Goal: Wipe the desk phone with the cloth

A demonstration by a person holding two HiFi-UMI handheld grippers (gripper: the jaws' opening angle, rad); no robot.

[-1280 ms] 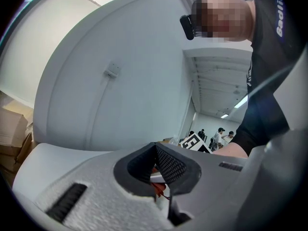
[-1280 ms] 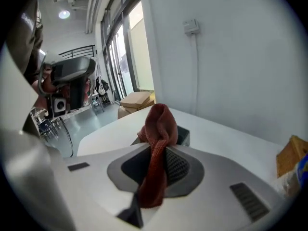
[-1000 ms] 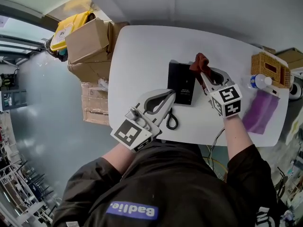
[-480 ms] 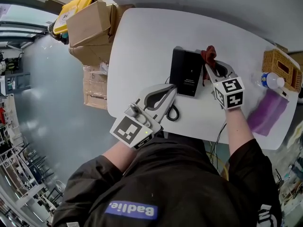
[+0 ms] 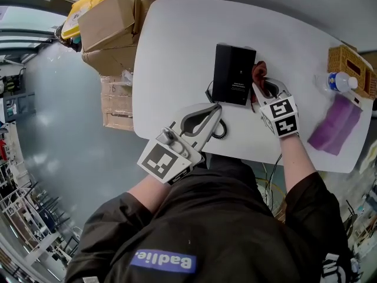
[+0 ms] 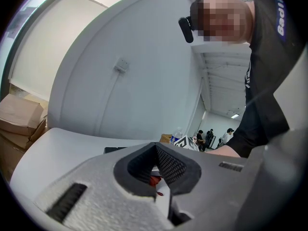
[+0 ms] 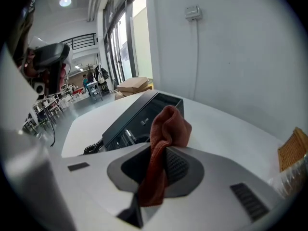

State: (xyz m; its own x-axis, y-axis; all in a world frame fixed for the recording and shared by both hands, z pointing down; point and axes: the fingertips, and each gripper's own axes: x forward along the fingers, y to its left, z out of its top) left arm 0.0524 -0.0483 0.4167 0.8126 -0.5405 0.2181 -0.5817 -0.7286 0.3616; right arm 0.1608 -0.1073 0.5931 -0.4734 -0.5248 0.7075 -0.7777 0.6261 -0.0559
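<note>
We clamp a nubby rust-red cloth (image 5: 258,71) in our right gripper (image 5: 259,90) beside the boxy black desk phone (image 5: 233,78); left gripper (image 5: 218,108) closed, empty.

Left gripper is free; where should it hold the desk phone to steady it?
Probably the left long edge of the desk phone, with the left gripper coming from the left. The phone lies flat; the right gripper and cloth occupy its right side, and the coiled cord crowds the near end.
</note>
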